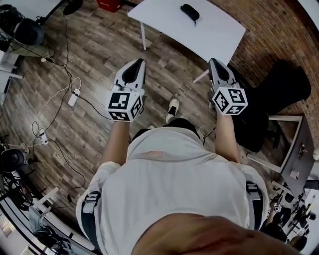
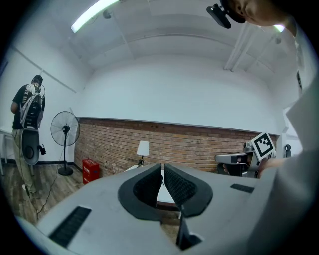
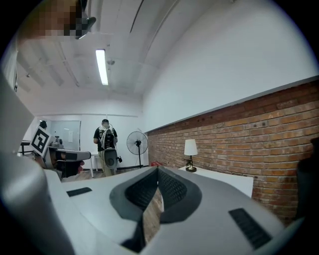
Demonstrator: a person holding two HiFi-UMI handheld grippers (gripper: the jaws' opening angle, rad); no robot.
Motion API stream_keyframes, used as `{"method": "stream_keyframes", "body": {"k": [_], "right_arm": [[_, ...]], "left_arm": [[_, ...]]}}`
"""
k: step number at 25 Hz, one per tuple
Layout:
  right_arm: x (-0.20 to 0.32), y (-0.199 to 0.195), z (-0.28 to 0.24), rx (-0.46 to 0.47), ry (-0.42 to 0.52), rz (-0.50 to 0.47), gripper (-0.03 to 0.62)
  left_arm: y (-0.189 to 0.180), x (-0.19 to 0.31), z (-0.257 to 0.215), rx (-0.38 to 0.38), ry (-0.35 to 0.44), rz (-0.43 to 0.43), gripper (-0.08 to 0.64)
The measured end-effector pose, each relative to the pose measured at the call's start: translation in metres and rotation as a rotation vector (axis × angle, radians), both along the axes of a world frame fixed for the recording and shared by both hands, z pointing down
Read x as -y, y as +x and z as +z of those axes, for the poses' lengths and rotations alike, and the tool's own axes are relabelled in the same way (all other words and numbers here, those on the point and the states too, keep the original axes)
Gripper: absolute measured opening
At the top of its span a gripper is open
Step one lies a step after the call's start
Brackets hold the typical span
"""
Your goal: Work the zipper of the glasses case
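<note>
The dark glasses case [image 1: 190, 12] lies on the white table [image 1: 214, 35] far ahead of me, at the top of the head view. My left gripper [image 1: 141, 62] and my right gripper [image 1: 213, 61] are held up at chest height, well short of the table, both shut with nothing between the jaws. In the left gripper view the left gripper [image 2: 162, 169] has its tips touching, and the right gripper [image 2: 234, 159] shows off to the side. The right gripper [image 3: 157, 172] is likewise shut in its own view. The case is not visible in either gripper view.
A black chair [image 1: 269, 107] stands right of me beside the table. Cables and a power strip [image 1: 74, 97] trail over the wooden floor at left. Another person [image 2: 29, 129] stands by a standing fan [image 2: 65, 139] near the brick wall. A table lamp [image 3: 190, 154] sits on the table.
</note>
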State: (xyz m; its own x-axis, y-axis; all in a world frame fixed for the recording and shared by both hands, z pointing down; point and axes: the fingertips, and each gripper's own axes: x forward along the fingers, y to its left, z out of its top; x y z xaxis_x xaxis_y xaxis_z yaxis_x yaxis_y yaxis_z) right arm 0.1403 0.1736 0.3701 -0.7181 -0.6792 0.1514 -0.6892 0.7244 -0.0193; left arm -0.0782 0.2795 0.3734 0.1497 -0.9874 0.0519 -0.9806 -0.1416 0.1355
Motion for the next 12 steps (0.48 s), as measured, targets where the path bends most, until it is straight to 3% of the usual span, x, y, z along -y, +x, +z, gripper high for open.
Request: {"method": "stream_keyframes", "body": {"k": [6,12], "right_arm": [[0.075,-0.024,-0.003,0.003,0.000,-0.046,0.051],[0.160,-0.010,-0.005,0.009,-0.015,-0.048,0.051]], "left_arm": [[-0.018,0.070,-0.008,0.011,-0.007,-0.037,0.028],[-0.002,0.155,-0.018,0.029,-0.007,-0.026,0.028]]}}
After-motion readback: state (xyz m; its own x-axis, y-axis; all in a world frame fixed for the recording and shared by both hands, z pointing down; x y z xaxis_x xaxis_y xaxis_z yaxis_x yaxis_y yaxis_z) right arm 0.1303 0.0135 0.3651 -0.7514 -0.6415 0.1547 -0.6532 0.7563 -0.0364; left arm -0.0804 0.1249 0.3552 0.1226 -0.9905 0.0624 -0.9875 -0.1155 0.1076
